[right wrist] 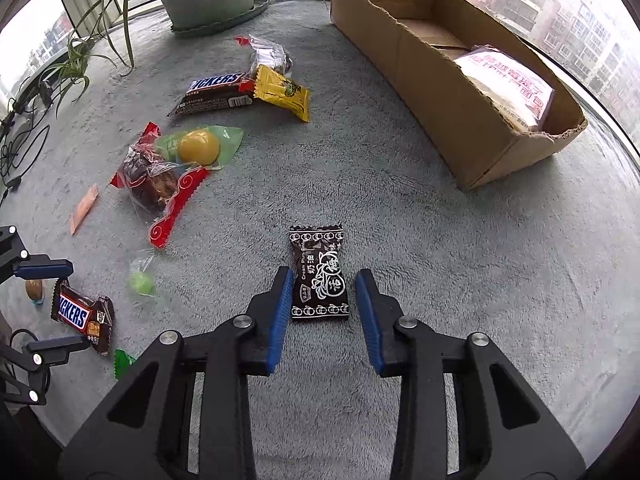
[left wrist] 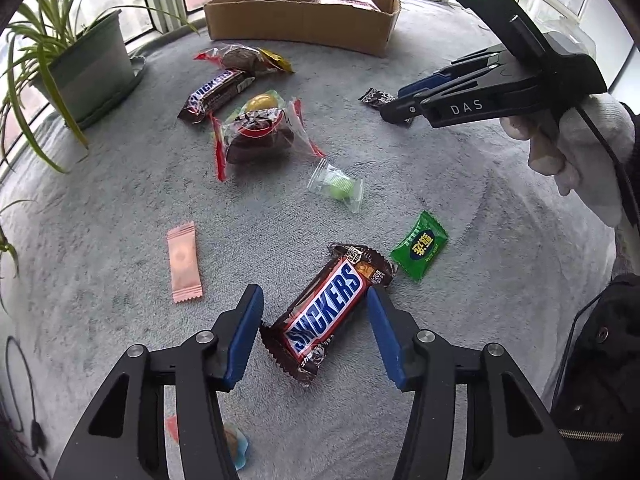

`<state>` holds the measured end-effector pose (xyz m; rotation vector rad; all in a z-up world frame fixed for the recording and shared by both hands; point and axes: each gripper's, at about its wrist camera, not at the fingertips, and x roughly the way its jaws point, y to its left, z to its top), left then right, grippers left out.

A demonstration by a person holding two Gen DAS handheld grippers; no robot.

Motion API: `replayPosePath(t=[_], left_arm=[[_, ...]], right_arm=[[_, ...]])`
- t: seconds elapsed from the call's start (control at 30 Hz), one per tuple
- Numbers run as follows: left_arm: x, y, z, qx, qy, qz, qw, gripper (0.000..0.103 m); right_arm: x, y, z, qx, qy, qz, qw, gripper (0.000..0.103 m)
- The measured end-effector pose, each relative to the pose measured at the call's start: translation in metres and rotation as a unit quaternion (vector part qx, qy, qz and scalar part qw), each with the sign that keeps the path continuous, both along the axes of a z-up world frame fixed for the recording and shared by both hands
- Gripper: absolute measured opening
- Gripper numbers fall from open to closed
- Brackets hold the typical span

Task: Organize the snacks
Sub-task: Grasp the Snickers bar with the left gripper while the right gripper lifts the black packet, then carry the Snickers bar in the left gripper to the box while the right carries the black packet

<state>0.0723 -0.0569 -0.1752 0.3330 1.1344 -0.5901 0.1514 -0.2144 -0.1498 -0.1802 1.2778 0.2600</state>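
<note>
1. My left gripper [left wrist: 314, 334] points steeply down with its jaws spread on either side of the nearest Snickers bar [left wrist: 326, 316]. One pad is at the wrapper's edge, the other stands clear, so nothing is gripped yet.
2. My right gripper [right wrist: 322, 312] has its jaws released around the black cream plum candy [right wrist: 319, 276], a gap showing on each side. The candy lies flat on the grey carpet [right wrist: 440, 260].
3. Mid-carpet lie a green sachet [left wrist: 419, 249], a clear-wrapped green sweet [left wrist: 339, 187], a pink sachet [left wrist: 183, 261], two red-trimmed cake packs and a second Snickers bar [left wrist: 216, 94].
4. Toward the far window edge sits the cardboard box [right wrist: 440, 92], already holding a bread pack [right wrist: 508, 84], beside a potted plant [left wrist: 86, 68].
5. I judge both pickups are in hand. Next I should clench each pair squarely on its wrapper, lift, and carry to the box.
</note>
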Motion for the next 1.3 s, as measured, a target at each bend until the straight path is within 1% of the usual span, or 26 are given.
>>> replayPosePath(t=[0.03, 0.07, 0.1, 0.23, 0.5, 0.73, 0.93, 1.03, 1.3], left_arm=[[0.001, -0.002, -0.001, 0.001, 0.001, -0.004, 1.0000, 0.050], [0.001, -0.004, -0.002, 0.005, 0.000, -0.008, 1.0000, 0.039], [0.001, -0.006, -0.005, 0.009, 0.003, -0.010, 0.9999, 0.035], [0.002, -0.007, -0.007, 0.005, 0.001, -0.003, 1.0000, 0.030], [0.008, 0.005, -0.004, -0.025, 0.014, 0.040, 0.9988, 0.028], [0.016, 0.020, 0.011, -0.057, 0.010, 0.077, 0.9954, 0.028], [0.034, 0.024, 0.032, -0.090, -0.004, 0.105, 0.9903, 0.028], [0.048, 0.019, 0.040, -0.102, -0.014, 0.110, 0.9886, 0.028], [0.083, 0.007, 0.068, -0.130, -0.048, 0.127, 0.9822, 0.028]], right_arm=[[-0.001, 0.000, 0.000, -0.001, 0.000, 0.001, 1.000, 0.029], [0.000, 0.000, 0.000, -0.001, 0.000, 0.001, 1.000, 0.029], [-0.001, 0.000, 0.000, -0.001, -0.001, 0.001, 1.000, 0.029], [-0.001, 0.000, 0.000, -0.002, -0.003, 0.002, 1.000, 0.029], [-0.001, -0.006, 0.004, 0.018, -0.007, -0.007, 1.000, 0.028], [0.002, -0.011, 0.021, 0.036, -0.023, -0.014, 0.999, 0.028], [0.006, -0.018, 0.044, 0.044, -0.050, -0.021, 0.998, 0.028], [0.012, -0.024, 0.055, 0.050, -0.062, -0.029, 0.996, 0.028], [0.047, -0.049, 0.084, 0.055, -0.095, -0.053, 0.993, 0.028]])
